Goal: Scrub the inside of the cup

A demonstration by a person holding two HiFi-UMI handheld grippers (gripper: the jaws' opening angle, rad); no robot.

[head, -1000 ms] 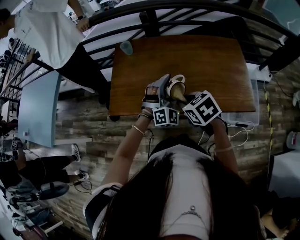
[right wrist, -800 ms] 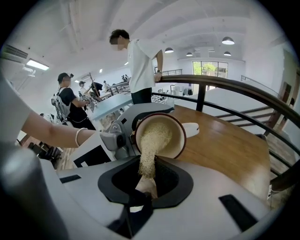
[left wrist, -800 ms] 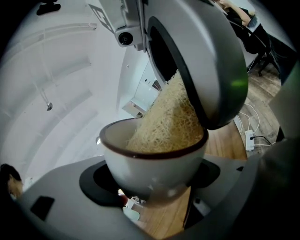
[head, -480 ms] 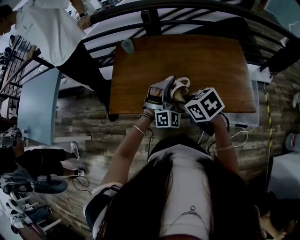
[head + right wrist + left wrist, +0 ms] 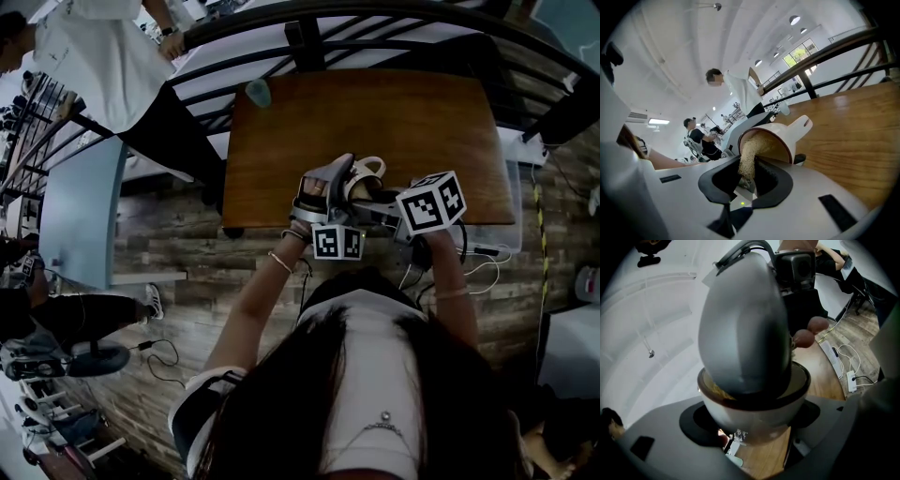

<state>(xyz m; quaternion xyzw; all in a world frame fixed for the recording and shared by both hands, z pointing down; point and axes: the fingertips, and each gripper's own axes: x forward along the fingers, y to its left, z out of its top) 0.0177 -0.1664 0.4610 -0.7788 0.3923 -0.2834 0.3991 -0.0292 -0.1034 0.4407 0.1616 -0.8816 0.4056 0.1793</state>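
Note:
A white cup (image 5: 364, 175) with a dark rim and a side handle hangs over the near edge of the brown table (image 5: 422, 122). My left gripper (image 5: 342, 180) is shut on it, and in the left gripper view the cup's bowl (image 5: 754, 401) sits between the jaws of the left gripper (image 5: 752, 425). My right gripper (image 5: 377, 194) comes in from the right, shut on a tan scrubbing sponge (image 5: 747, 159). In the right gripper view the sponge runs from the right gripper (image 5: 747, 177) into the mouth of the tilted cup (image 5: 780, 136). The right gripper's grey body (image 5: 740, 324) hides most of the cup's inside.
A small pale teal object (image 5: 254, 93) lies at the table's far left corner. A black railing (image 5: 375, 28) runs behind the table. A person in white (image 5: 103, 56) stands at upper left. A power strip with cables (image 5: 483, 249) lies on the floor at right.
My right gripper has rolled and its marker cube has swung to the right and a little up. The sponge stays in the cup, and the left gripper still holds the cup in about the same place.

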